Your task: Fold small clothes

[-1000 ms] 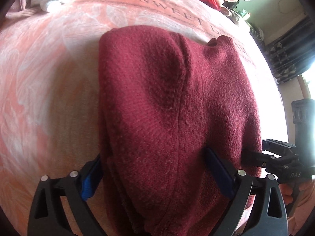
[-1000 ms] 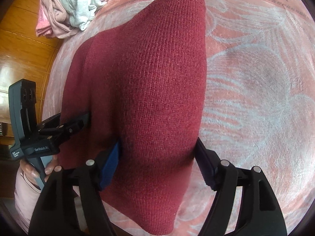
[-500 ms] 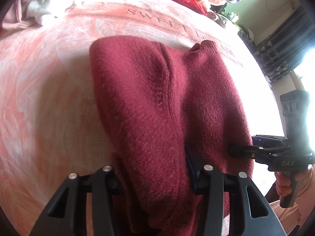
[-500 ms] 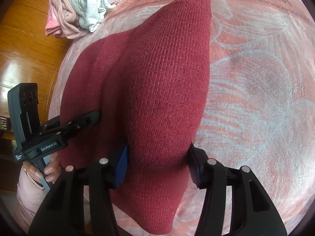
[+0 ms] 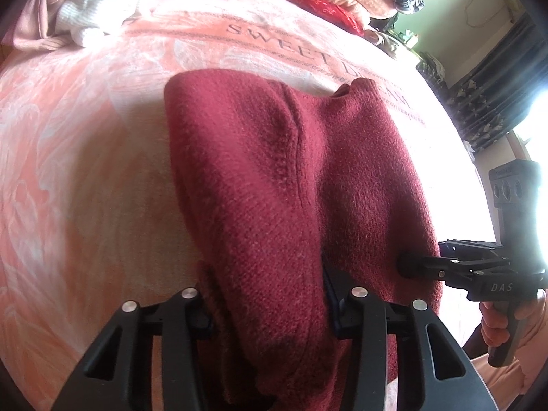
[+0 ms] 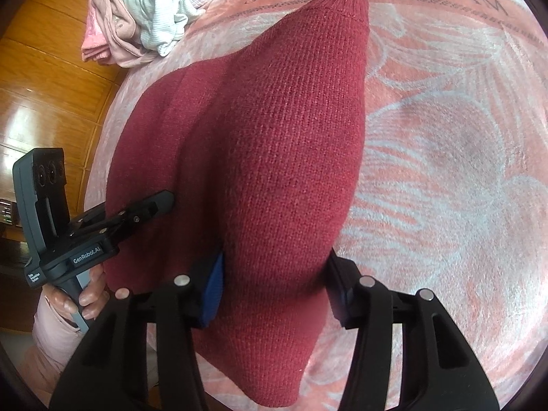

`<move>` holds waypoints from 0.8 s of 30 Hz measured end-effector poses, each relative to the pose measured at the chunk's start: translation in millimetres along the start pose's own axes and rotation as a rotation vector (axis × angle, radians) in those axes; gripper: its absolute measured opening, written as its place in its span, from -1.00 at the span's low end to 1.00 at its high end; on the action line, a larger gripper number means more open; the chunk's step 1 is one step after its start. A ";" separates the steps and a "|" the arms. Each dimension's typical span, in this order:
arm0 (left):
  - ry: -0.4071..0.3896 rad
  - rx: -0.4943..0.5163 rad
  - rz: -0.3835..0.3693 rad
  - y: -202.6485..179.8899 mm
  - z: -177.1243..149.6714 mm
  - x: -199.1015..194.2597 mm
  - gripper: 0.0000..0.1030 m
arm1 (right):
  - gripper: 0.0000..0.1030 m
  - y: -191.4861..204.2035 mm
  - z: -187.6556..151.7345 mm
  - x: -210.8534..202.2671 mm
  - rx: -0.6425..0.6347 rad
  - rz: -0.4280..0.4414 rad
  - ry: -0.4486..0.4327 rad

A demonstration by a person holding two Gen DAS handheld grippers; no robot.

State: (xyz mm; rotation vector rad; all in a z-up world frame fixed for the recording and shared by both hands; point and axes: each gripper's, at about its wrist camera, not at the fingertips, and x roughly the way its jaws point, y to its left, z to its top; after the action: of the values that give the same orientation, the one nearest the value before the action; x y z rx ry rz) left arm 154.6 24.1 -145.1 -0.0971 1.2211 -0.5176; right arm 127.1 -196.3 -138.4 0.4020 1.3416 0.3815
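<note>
Maroon sweater [image 5: 274,205] bunched, left gripper [image 5: 267,311] closing, pads apparently buried.

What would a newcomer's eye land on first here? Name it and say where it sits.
First comes the dark red knitted garment, bunched in the middle of the pink "SWEET DREAM" blanket. Next, both black tongs grip its near edge: the left tongs, still closing, and the right tongs each have a fold of knit between their pads. A pile of pale clothes sits at the blanket's far left corner.
</note>
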 end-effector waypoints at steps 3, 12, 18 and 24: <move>-0.010 0.005 0.002 -1.8 -1.5 -2.5 -0.14 | -0.07 -1.2 -0.8 -4.8 -0.010 0.008 -0.003; -0.036 0.015 0.015 -10.6 -4.0 -10.4 -0.17 | -0.12 -1.4 -3.1 -13.3 -0.031 0.015 -0.014; -0.040 0.000 -0.023 -15.0 -1.1 -12.7 -0.20 | -0.15 -2.7 -4.0 -24.4 -0.048 0.009 -0.027; -0.042 0.003 -0.089 -41.8 12.1 -17.0 -0.21 | -0.18 -10.3 -4.5 -63.5 -0.073 0.002 -0.084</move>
State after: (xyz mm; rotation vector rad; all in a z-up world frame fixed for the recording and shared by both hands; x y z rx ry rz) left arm 147.9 -7.8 -111.7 -0.1595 1.1786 -0.5924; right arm 111.2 -235.9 -90.0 0.3552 1.2417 0.4095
